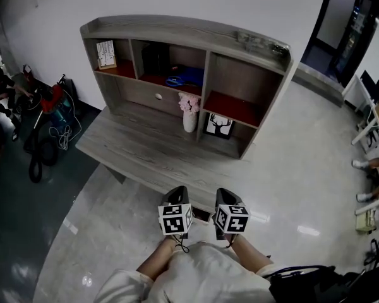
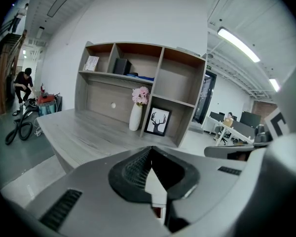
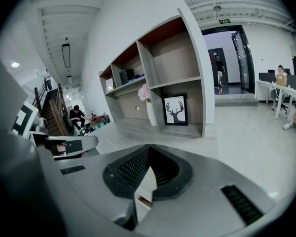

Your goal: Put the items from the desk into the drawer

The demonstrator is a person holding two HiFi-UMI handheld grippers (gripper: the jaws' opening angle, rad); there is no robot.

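Note:
A grey wooden desk (image 1: 132,145) carries a shelf unit. On it stand a white vase with pink flowers (image 1: 189,113) (image 2: 137,110) (image 3: 149,107) and a framed deer picture (image 1: 218,125) (image 2: 158,121) (image 3: 175,110). The drawer with a white knob (image 1: 158,96) (image 2: 113,104) sits closed under the shelves. Up on the shelves are a white card (image 1: 105,54), a black box (image 1: 155,59) and a blue item (image 1: 185,77). My left gripper (image 1: 175,194) (image 2: 150,152) and right gripper (image 1: 226,196) (image 3: 149,149) hover side by side before the desk's near edge, both shut and holding nothing.
A person crouches at the far left (image 1: 3,90) beside a red bag, cables and a black hose (image 1: 38,156). A doorway (image 1: 341,30) opens at the back right. Office desks and a seated person (image 2: 229,122) are off to the right across the glossy floor.

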